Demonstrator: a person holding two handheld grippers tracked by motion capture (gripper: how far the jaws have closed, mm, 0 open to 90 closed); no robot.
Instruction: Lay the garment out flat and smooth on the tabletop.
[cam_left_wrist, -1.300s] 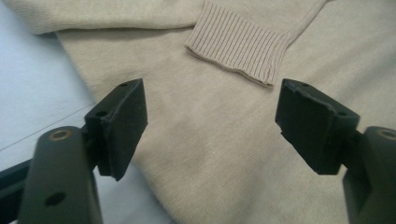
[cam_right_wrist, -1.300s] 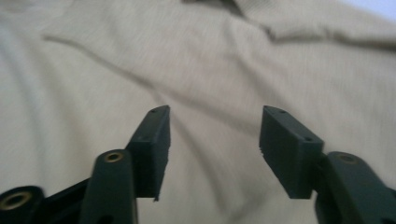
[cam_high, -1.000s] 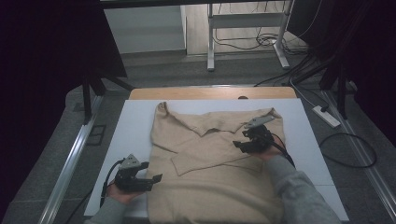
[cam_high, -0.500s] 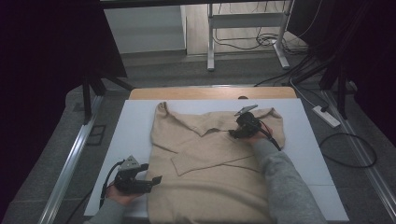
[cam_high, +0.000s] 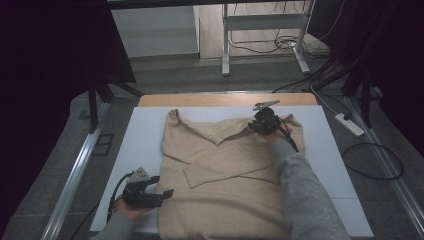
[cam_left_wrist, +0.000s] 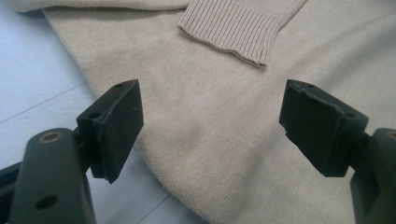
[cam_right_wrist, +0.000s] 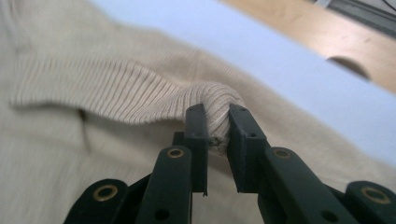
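Note:
A beige knit sweater (cam_high: 225, 170) lies flat on the table with one sleeve folded across its front. My right gripper (cam_high: 260, 122) is at the ribbed collar near the sweater's far right shoulder. Its jaws have just been closing, and in the right gripper view they pinch a raised fold of the ribbed collar (cam_right_wrist: 140, 91) between the right gripper's (cam_right_wrist: 217, 126) pads. My left gripper (cam_high: 167, 192) rests at the sweater's near left edge. Seen from its own camera, the left gripper (cam_left_wrist: 212, 123) stands open over the sweater's side edge (cam_left_wrist: 224, 93), with the sleeve cuff (cam_left_wrist: 233, 28) farther off.
A white cover (cam_high: 145, 135) lies under the sweater, and a strip of the wooden table top (cam_high: 200, 100) shows at the far edge. On the floor beyond are a power strip (cam_high: 350, 125), cables and a metal stand (cam_high: 260, 30).
My right gripper has moved away from the person and a little left, from the sweater's right side to the collar, and has closed on it. The left gripper has stayed put.

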